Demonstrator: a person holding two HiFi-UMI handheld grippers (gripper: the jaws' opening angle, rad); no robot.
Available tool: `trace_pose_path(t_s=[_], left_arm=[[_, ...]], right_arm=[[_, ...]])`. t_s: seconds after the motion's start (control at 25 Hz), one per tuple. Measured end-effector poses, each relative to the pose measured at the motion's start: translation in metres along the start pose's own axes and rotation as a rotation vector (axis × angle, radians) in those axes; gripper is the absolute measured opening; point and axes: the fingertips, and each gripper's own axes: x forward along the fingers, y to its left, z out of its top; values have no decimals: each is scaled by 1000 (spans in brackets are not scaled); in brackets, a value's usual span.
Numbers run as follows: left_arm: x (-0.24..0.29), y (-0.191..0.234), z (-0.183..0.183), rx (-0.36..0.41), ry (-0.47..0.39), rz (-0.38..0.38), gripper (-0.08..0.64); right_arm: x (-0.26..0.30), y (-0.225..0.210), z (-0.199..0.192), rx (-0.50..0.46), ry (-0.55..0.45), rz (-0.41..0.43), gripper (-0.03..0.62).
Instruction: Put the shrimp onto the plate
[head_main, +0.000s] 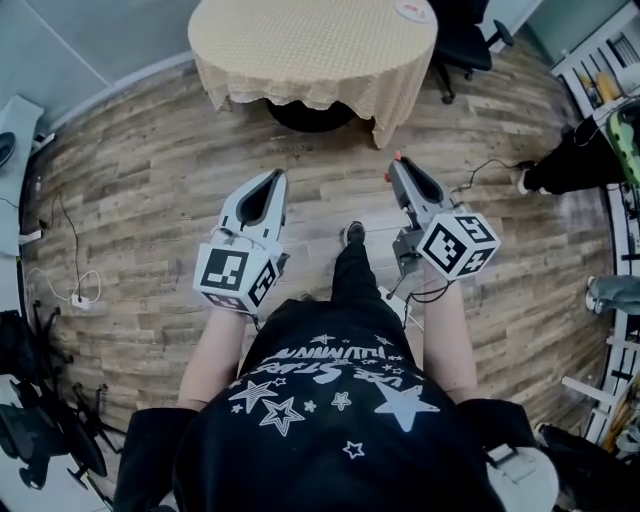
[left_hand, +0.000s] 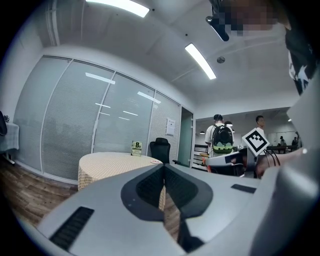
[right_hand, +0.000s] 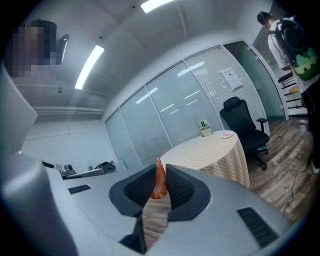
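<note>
The shrimp (right_hand: 159, 181) is clamped in the right gripper (head_main: 399, 168), well apart from the table (head_main: 300, 50). What is probably the plate (right_hand: 227, 134) sits there. The left gripper (head_main: 272, 182) is closed and empty. Carrying and placing remain.

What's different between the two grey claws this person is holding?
The grey left claw is shut on nothing; the grey right claw is shut on a small orange shrimp. The shrimp's tip pokes past the right claw's jaws; the left claw's tip is bare. Both aim toward the round cloth-covered table.
</note>
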Motion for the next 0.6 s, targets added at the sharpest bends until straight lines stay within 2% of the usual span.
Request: trace_pose_path(t_s=[0.6], left_arm=[[117,26,10,9,9,14,9]], right_arm=[[73,-90,56,24,-14,10,66]])
